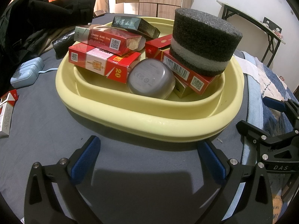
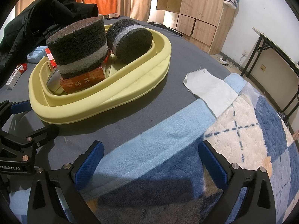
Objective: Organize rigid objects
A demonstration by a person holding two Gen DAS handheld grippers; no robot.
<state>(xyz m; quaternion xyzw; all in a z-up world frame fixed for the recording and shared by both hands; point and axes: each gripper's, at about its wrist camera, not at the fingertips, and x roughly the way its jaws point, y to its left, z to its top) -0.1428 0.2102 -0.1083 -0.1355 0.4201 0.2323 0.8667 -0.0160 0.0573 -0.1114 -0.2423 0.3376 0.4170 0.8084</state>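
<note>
We see the yellow basin (image 1: 149, 119) on the grey bedsheet (image 1: 46, 123) already heaped with the sorted goods: red cigarette packs (image 1: 104, 63), a dark pack (image 1: 136, 27) on top at the back, a grey rounded case (image 1: 151, 79) in the middle, and an upright foam cylinder (image 1: 203, 41) resting on a red pack. From the right wrist view a 2nd foam cylinder (image 2: 130, 41) lies on its side against the far rim. We judge the job mostly done but not finished: at least 2 white-and-red packs (image 1: 6, 110) and a pale blue case (image 1: 28, 72) lie on the sheet, well apart from the basin to its left.

Both tools hang low and hold nothing. The left gripper (image 1: 149, 160), its jaws spread wide, points at the basin's near rim. The right gripper (image 2: 151, 160), equally spread, sits just beside it over the blue plaid blanket (image 2: 243, 130), near a white cloth (image 2: 209, 91).
</note>
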